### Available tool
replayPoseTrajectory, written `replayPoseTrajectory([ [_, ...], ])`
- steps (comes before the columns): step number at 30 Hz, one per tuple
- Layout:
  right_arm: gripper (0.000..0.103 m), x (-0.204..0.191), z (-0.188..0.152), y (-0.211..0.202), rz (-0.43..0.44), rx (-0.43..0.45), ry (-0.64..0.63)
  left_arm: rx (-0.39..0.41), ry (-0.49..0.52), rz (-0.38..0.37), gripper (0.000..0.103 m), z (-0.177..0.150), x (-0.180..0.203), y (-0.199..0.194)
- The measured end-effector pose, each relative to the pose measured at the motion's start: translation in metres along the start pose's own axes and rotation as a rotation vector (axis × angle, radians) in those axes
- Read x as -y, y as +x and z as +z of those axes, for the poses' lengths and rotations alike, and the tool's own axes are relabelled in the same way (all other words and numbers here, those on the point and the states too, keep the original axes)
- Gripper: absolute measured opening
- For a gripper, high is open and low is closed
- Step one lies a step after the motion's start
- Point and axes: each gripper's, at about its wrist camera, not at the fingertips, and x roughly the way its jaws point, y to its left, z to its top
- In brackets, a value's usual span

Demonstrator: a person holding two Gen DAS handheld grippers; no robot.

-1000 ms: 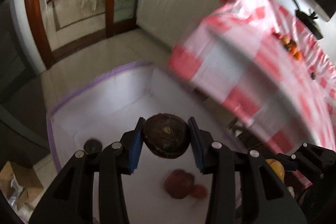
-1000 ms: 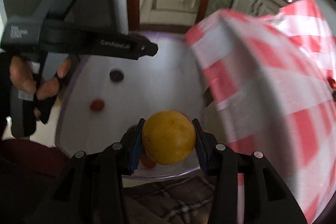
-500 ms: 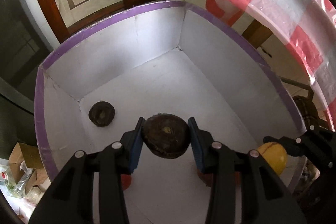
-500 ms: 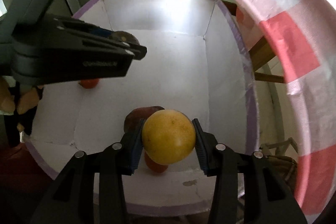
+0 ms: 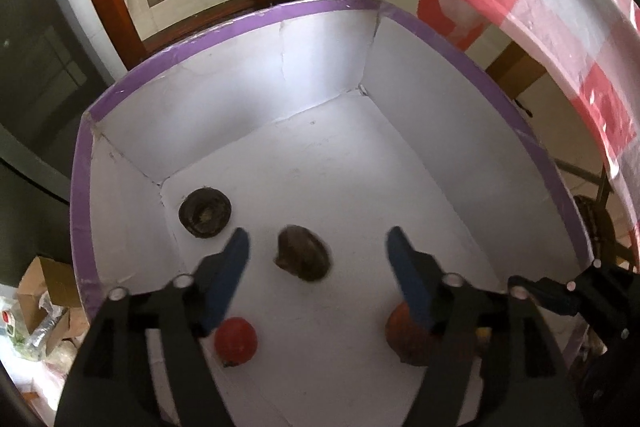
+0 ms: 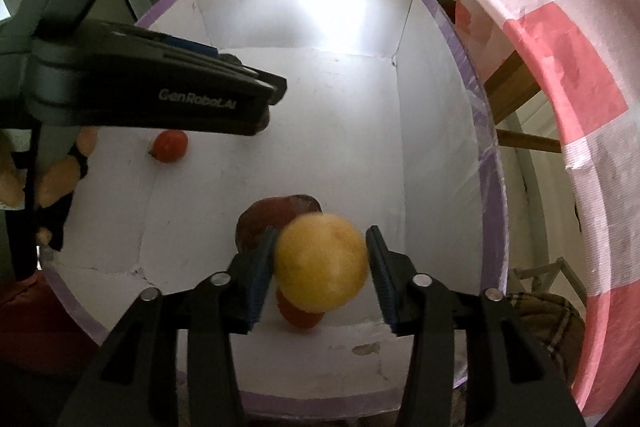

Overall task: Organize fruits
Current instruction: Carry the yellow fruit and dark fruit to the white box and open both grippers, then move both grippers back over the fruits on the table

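Left gripper (image 5: 316, 251) points steeply down into the white box (image 5: 224, 99), jaws just opened wide, nothing clamped. Right gripper (image 6: 322, 263) likewise angled down over the box, jaws just opening, pads slightly parted.

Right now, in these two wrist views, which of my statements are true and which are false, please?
1. The box has a purple rim. True.
2. The box holds no fruit. False: several lie inside, among them a red fruit.
3. A yellow fruit is between the fingers of the right gripper. True; its jaws have just been opening.
4. The tablecloth is blue and white. False: it is red and white checked.
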Motion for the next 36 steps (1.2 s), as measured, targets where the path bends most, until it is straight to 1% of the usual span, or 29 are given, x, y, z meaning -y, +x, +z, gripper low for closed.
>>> replayPoseTrajectory([
  [1, 0.053, 0.000, -0.001, -0.004, 0.008, 0.009, -0.001, -0.001, -0.008, 0.000, 0.080, 0.001, -0.001, -0.001],
  [2, 0.056, 0.000, -0.001, -0.006, 0.010, 0.014, -0.003, -0.001, -0.017, -0.003, 0.081, 0.001, -0.002, -0.001],
  [4, 0.068, -0.001, -0.002, -0.008, -0.003, 0.026, -0.005, 0.000, -0.031, -0.012, 0.081, 0.001, -0.005, -0.001],
  [6, 0.069, 0.000, -0.002, -0.011, 0.005, 0.038, 0.004, -0.001, -0.042, -0.021, 0.082, 0.001, -0.006, -0.001],
  [8, 0.070, 0.003, -0.002, -0.014, 0.011, 0.050, 0.015, 0.003, -0.046, -0.026, 0.088, 0.001, -0.007, -0.002],
  [10, 0.074, 0.005, -0.002, -0.018, 0.018, 0.064, 0.021, 0.011, -0.044, -0.028, 0.091, 0.002, -0.008, -0.002],
  [11, 0.074, 0.005, -0.002, -0.019, 0.020, 0.068, 0.021, 0.015, -0.042, -0.028, 0.093, 0.002, -0.008, -0.003],
  [17, 0.075, 0.003, -0.003, -0.028, 0.025, 0.093, 0.016, 0.037, -0.040, -0.034, 0.093, 0.003, -0.007, -0.005],
  [21, 0.075, 0.005, -0.003, -0.039, 0.032, 0.130, 0.023, 0.077, -0.053, -0.049, 0.093, 0.007, -0.007, -0.014],
  [23, 0.075, 0.008, -0.003, -0.048, 0.033, 0.153, 0.033, 0.119, -0.059, -0.060, 0.093, 0.013, -0.006, -0.024],
  [25, 0.075, 0.012, -0.003, -0.062, 0.045, 0.191, 0.055, 0.184, -0.048, -0.054, 0.094, 0.019, -0.002, -0.038],
  [27, 0.076, 0.016, -0.002, -0.078, 0.048, 0.236, 0.073, 0.253, -0.020, -0.020, 0.100, 0.026, 0.002, -0.054],
  [28, 0.077, 0.019, -0.001, -0.088, 0.047, 0.268, 0.085, 0.295, -0.003, 0.012, 0.101, 0.030, 0.006, -0.064],
  [30, 0.080, 0.026, -0.001, -0.112, 0.047, 0.334, 0.114, 0.367, 0.026, 0.068, 0.101, 0.039, 0.015, -0.083],
  [32, 0.081, 0.032, -0.002, -0.131, 0.039, 0.389, 0.138, 0.418, 0.048, 0.086, 0.101, 0.048, 0.023, -0.099],
  [33, 0.082, 0.037, -0.003, -0.145, 0.027, 0.428, 0.155, 0.451, 0.061, 0.085, 0.101, 0.053, 0.030, -0.111],
  [36, 0.087, 0.048, -0.007, -0.176, -0.012, 0.515, 0.189, 0.517, 0.096, 0.045, 0.101, 0.068, 0.054, -0.138],
])
